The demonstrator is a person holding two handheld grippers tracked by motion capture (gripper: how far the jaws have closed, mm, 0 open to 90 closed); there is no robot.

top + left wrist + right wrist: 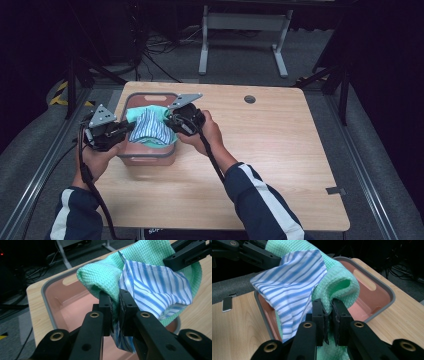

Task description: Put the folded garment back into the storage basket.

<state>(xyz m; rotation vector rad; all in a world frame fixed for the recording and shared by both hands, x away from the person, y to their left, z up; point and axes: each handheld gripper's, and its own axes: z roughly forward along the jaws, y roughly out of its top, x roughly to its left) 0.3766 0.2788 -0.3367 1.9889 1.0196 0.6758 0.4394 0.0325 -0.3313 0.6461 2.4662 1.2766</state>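
Both sets of tongs are doing the same job right now, so starting up close: left tongs (115, 306) are pinching a fold of the green waffle-weave cloth (105, 277), jaws pressed tight on the fabric with barely a gap between them. Same story from the other side, where the right tongs (328, 313) are clamped on a rolled edge of that green cloth (337, 282).

Bundled in with the green one is a blue-and-white striped cloth (155, 287), lying against it and hanging down between the two grips. In the right gripper view the striped cloth (292, 290) drapes down on the left of the jaws, with its lower edge dropping inside the tub.

From the high view you can see the left tongs (131, 126) and right tongs (169, 120) on either side of the bundle (149, 127), holding it up right over a pink plastic tub (150, 156) with a grey rim. Part of the fabric dips into the tub, the rest sits above the rim.

Tub sits near the back left corner of the wooden worktop (270, 150). Over by the far edge of the worktop is a round cable hole (249, 99).
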